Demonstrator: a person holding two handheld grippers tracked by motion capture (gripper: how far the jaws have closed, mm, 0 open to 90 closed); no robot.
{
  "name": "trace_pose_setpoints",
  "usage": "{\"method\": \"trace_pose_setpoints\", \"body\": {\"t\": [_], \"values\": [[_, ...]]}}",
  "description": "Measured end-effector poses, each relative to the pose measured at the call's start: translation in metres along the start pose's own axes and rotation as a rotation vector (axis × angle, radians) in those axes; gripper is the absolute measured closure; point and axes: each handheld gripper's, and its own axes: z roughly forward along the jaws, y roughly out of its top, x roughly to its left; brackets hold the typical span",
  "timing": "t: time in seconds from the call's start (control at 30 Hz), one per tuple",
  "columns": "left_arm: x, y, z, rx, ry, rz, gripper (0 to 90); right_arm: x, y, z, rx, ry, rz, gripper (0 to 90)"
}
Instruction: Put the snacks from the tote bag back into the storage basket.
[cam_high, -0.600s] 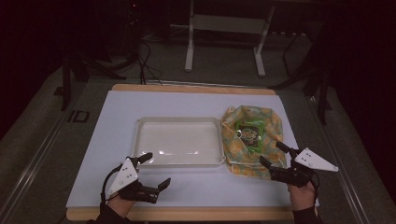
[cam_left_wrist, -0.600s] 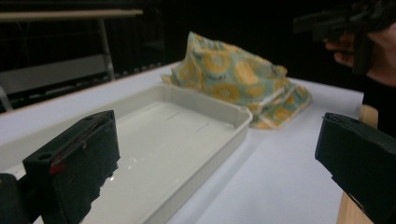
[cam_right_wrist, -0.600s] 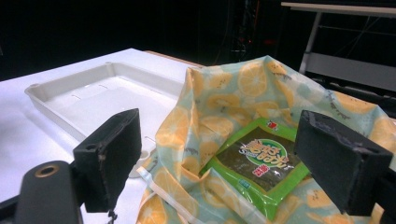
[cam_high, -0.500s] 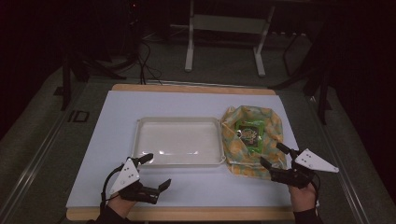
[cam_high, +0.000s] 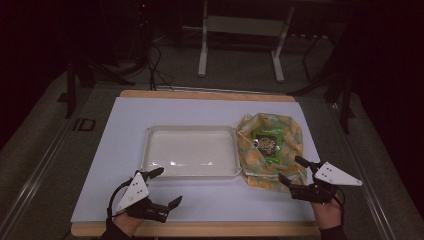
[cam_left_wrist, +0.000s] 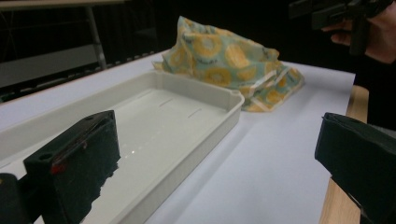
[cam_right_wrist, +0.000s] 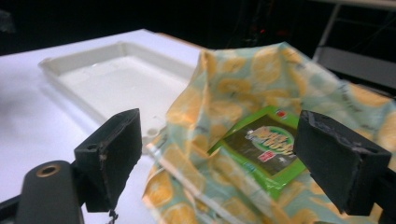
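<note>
A shallow white tray (cam_high: 150, 150) lies empty in the middle of the white table sheet (cam_high: 125, 125). To its right sits a crumpled yellow-and-teal cloth (cam_high: 290, 135) printed with lemon slices, opened at the top, with a green snack packet (cam_high: 266, 141) lying in it. My right gripper (cam_high: 291, 171) hovers open at the cloth's near right edge; in the right gripper view its jaws frame the cloth (cam_right_wrist: 224, 93) and the packet (cam_right_wrist: 264, 142) with nothing between them. My left gripper (cam_high: 166, 187) stands open just in front of the tray's near left corner, over the tray (cam_left_wrist: 196, 93).
The table's wooden front edge (cam_high: 200, 229) runs just under both hands. Dark floor, cables and a metal stand's legs (cam_high: 240, 45) lie beyond the far edge. In the left gripper view the other hand and its gripper (cam_left_wrist: 345, 18) show past the cloth (cam_left_wrist: 224, 56).
The right gripper has edged slightly back and right from the cloth. The left gripper has barely shifted.
</note>
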Motion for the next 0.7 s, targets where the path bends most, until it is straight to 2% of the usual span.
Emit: {"method": "trace_pose_setpoints", "body": {"t": [0.17,0.33,0.57,0.7], "values": [[-0.001,0.000,-0.001,-0.003,0.000,0.003,0.6,0.005,0.001,0.007,0.039,0.043,-0.039,15.2],[-0.001,0.000,0.001,-0.001,-0.007,0.004,0.6,0.009,0.005,0.006,0.020,0.052,-0.059,15.1],[-0.001,0.000,0.002,-0.004,-0.006,0.001,0.6,0.010,0.011,0.003,-0.013,0.048,-0.050,15.1],[-0.001,0.000,0.002,-0.001,-0.005,0.003,0.6,0.011,0.013,0.002,-0.015,0.054,-0.049,15.1]]}}
